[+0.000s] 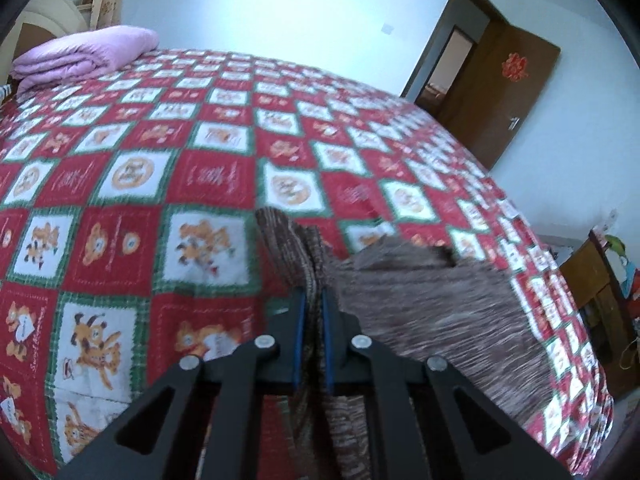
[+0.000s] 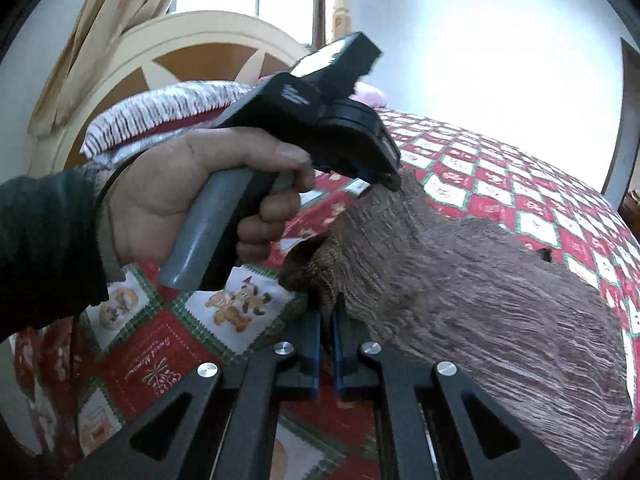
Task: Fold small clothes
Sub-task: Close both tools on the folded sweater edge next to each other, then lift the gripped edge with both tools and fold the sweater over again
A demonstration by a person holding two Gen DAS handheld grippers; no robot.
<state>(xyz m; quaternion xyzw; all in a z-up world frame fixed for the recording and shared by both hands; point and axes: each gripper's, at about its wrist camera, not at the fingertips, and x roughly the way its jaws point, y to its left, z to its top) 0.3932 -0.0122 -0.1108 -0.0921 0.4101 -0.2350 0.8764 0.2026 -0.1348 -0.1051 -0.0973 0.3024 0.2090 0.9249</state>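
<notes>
A brown knitted garment [image 1: 440,320] lies on a bed with a red, white and green checked quilt [image 1: 140,184]. My left gripper [image 1: 314,300] is shut on a bunched edge of it, and the cloth stands up between the blue pads. In the right wrist view the garment [image 2: 480,300] spreads to the right, lifted at its near edge. My right gripper [image 2: 327,320] is shut on a ribbed edge of it. The left gripper [image 2: 390,178], held by a hand [image 2: 192,192] in a dark sleeve, pinches another part of the same edge higher up.
A folded lilac duvet [image 1: 84,58] lies at the far left of the bed. A brown door [image 1: 500,92] stands open in the far wall. Wooden furniture [image 1: 596,300] is right of the bed. A cream and brown headboard [image 2: 180,60] and a fringed pillow [image 2: 160,112] are behind the hand.
</notes>
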